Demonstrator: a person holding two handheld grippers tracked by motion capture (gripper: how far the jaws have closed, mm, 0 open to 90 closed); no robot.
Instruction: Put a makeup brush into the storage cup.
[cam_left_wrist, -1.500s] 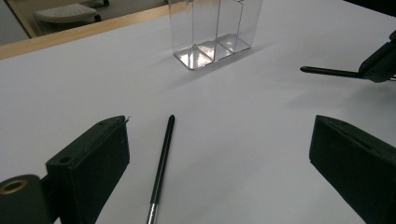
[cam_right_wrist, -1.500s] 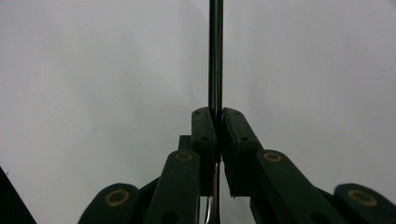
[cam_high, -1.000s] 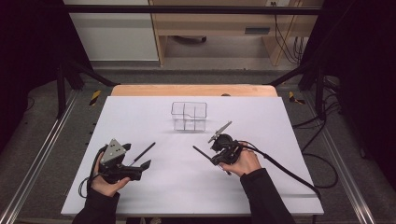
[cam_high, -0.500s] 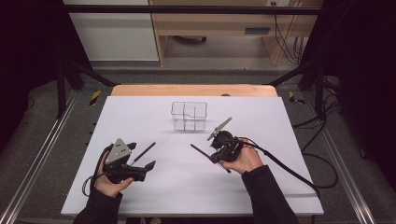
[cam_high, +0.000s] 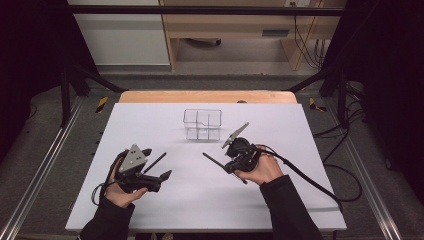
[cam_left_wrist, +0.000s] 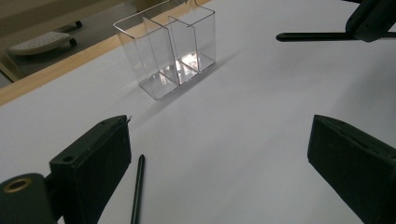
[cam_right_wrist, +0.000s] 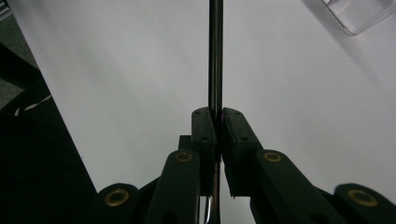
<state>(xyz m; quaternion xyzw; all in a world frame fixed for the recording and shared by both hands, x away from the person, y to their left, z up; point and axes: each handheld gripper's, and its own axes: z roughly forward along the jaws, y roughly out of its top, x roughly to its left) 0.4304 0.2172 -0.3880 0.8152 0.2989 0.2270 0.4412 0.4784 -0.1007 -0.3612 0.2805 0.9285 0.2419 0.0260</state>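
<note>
Pen (cam_right_wrist: 215, 56) sits clamped in our right gripper (cam_high: 235, 155), just short of the clear organizer (cam_high: 202, 124). We should tip it upright over 1 compartment before lowering. Left gripper (cam_high: 162, 167) waits wide open, another pen (cam_left_wrist: 137, 191) beside it.

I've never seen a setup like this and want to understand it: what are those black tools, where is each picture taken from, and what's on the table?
There is no robot here. A person sits at a white table and holds a hand-operated gripper in each hand. The high view looks down from above the person. The other two pictures come from small cameras riding on each gripper, looking along its black jaws.

On the table stands a clear plastic organizer with several compartments, and a thin black pen lies near the left gripper, whose jaws stand wide apart with nothing between them. The right gripper is closed on another thin black pen, holding it above the table.
</note>
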